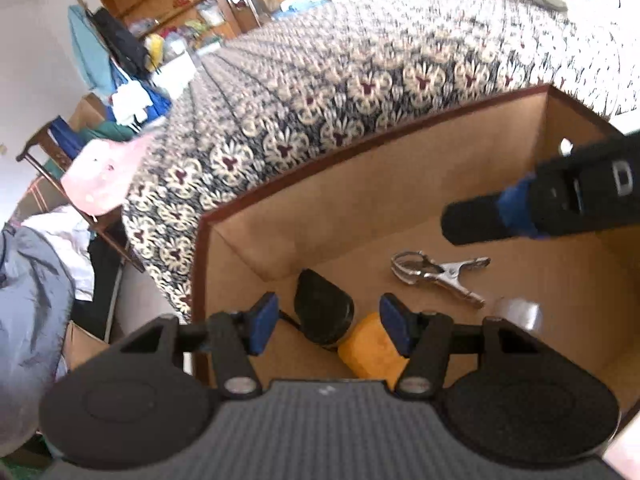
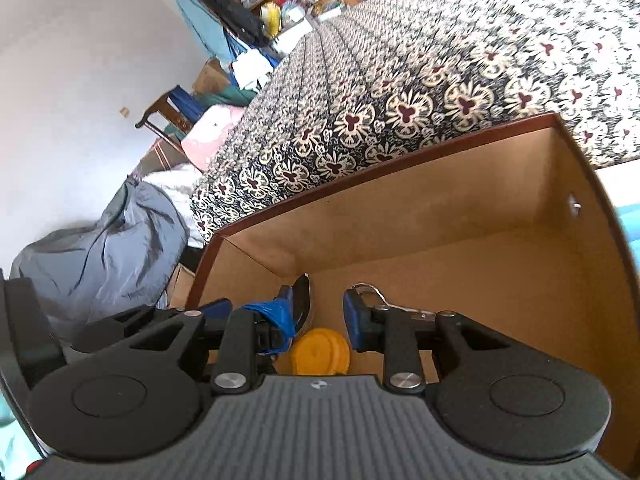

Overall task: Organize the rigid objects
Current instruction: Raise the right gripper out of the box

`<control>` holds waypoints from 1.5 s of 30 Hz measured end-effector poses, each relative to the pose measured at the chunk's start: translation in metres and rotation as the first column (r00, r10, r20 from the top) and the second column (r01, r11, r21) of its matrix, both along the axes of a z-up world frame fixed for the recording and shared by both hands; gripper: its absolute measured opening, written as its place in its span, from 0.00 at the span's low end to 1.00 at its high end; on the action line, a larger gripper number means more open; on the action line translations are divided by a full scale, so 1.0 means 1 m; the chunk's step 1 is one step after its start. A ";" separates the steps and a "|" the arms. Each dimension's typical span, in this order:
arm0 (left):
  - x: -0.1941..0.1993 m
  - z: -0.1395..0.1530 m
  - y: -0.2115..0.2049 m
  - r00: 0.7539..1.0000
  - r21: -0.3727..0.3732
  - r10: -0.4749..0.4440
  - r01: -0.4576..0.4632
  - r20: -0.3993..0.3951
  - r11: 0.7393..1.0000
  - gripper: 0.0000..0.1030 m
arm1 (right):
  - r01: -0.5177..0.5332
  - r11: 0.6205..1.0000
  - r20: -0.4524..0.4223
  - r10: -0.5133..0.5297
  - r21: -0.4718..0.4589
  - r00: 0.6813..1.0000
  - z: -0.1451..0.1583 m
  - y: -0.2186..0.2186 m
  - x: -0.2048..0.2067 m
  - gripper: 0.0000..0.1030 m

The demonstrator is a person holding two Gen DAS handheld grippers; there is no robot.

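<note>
An open cardboard box [image 1: 360, 140] [image 2: 400, 160] with a dark red rim stands on a patterned bedspread. On its floor lie a metal spring clamp [image 1: 436, 274] [image 2: 372, 292], a black rounded object [image 1: 322, 308] [image 2: 304, 300], a yellow round lid [image 1: 370, 350] [image 2: 320, 350] and a pale, blurred round thing [image 1: 518, 312]. My left gripper [image 1: 328, 324] hangs open above the black object and the lid, holding nothing. My right gripper [image 2: 320, 316] also hovers over the box with its blue pads apart and empty. In the left wrist view the right gripper [image 1: 452, 224] reaches in from the right.
The flowered bedspread [image 1: 360, 80] stretches beyond the box. Left of the bed are a grey cloth heap [image 2: 100, 248], a pink item [image 1: 100, 184], a wooden chair [image 2: 160, 116] and cluttered wooden shelves [image 1: 168, 4]. The box's right wall has a small hole [image 2: 575, 204].
</note>
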State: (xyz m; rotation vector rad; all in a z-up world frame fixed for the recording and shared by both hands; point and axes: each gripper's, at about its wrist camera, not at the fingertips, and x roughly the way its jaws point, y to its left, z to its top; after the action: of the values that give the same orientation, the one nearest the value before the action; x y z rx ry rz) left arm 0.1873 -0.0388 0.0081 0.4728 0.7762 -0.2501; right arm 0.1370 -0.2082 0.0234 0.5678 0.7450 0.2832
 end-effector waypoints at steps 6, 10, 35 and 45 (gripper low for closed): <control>-0.030 0.019 -0.006 0.997 -0.015 0.018 -0.017 0.070 1.000 0.65 | 0.056 0.998 0.045 -0.055 -0.016 0.997 0.008 -0.002 -0.033 0.10; -0.048 0.024 -0.008 0.995 -0.022 0.046 -0.044 0.090 0.999 0.67 | 0.087 0.995 0.080 -0.083 -0.052 0.993 0.011 -0.001 -0.056 0.11; -0.134 0.032 -0.003 0.984 -0.104 0.156 -0.147 0.085 0.984 0.73 | 0.163 0.978 0.134 -0.145 -0.133 0.980 -0.006 -0.001 -0.141 0.15; -0.151 0.019 -0.004 0.990 -0.114 0.139 -0.135 0.033 0.984 0.73 | 0.135 0.977 0.087 -0.122 -0.164 0.989 -0.015 0.002 -0.159 0.15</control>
State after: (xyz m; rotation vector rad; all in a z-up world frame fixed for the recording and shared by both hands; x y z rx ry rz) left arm 0.0359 -0.0432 0.0268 0.3164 0.7473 -0.1542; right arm -0.0221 -0.2066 0.0087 0.4388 0.6483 0.1187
